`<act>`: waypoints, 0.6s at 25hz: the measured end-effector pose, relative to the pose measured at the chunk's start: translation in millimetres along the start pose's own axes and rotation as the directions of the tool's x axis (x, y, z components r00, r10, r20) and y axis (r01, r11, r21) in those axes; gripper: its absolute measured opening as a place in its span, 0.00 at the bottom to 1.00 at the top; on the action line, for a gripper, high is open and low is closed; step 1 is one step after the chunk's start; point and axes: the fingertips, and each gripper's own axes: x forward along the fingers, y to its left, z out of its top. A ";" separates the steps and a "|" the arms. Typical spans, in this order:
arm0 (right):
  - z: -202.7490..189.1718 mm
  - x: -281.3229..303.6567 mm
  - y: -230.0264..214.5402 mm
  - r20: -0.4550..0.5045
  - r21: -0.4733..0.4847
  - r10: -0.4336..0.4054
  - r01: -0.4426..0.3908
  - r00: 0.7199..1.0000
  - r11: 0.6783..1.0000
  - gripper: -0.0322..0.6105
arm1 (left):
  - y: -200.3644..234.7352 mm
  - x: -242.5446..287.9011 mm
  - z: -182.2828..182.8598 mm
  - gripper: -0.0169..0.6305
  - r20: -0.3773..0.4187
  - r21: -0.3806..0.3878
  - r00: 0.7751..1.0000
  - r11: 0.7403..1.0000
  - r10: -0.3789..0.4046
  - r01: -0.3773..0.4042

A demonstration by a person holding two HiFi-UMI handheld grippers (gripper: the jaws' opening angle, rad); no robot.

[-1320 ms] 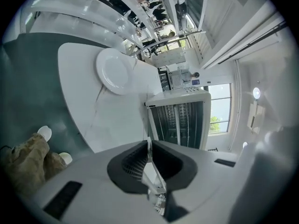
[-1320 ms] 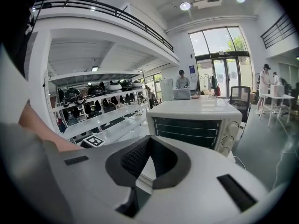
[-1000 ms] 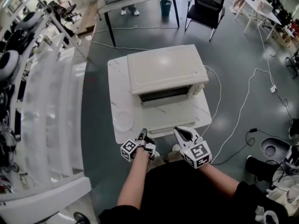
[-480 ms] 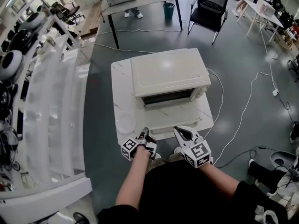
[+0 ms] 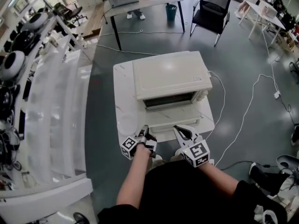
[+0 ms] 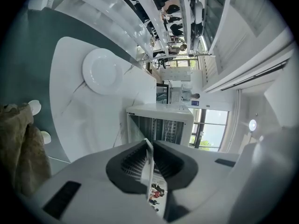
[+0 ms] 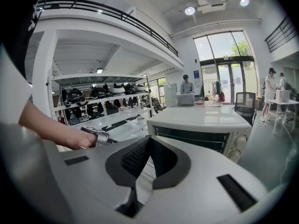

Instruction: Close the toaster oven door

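The toaster oven [image 5: 170, 76] is standing on the white marble surface [image 5: 122, 83], toward its far side, with its front facing the person. Its door [image 6: 135, 130] is hanging open. In the left gripper view the glass panel is reaching out from the lower edge of the opening toward the camera, and the wire racks inside are showing behind it. A white plate [image 5: 126, 121] is lying on the surface just beside the oven's front left corner, apart from it.

Both grippers are hovering at the near edge of the surface, side by side, and neither is touching the oven or the door. The left gripper [image 5: 144, 130] is pointing at the open front of the oven. Its fingers have just been opening and are now standing a little apart, with only a thin slit between them and nothing in it. The right gripper [image 5: 180, 130] is also pointing toward the oven, whose front and two knobs [image 7: 238, 143] are showing in the right gripper view. Its fingers are resting together at the tips and are holding nothing. The person's hand [image 7: 70, 136] that is carrying the left gripper is showing at the left of that view.

A white cable [image 5: 243, 120] is running over the grey floor on the right of the surface.
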 end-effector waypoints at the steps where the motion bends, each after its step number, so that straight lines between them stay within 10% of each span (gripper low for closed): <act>1: 0.8 0.1 -1.5 0.001 0.000 -0.001 0.001 1.000 1.000 0.08 | -4.0 2.0 0.2 0.11 0.006 -0.022 1.000 1.000 -0.012 0.012; 15: 21.1 1.8 -17.8 0.052 0.028 0.015 -0.016 0.999 0.999 0.08 | -35.6 22.0 9.7 0.13 0.024 -0.080 0.998 0.995 -0.052 0.054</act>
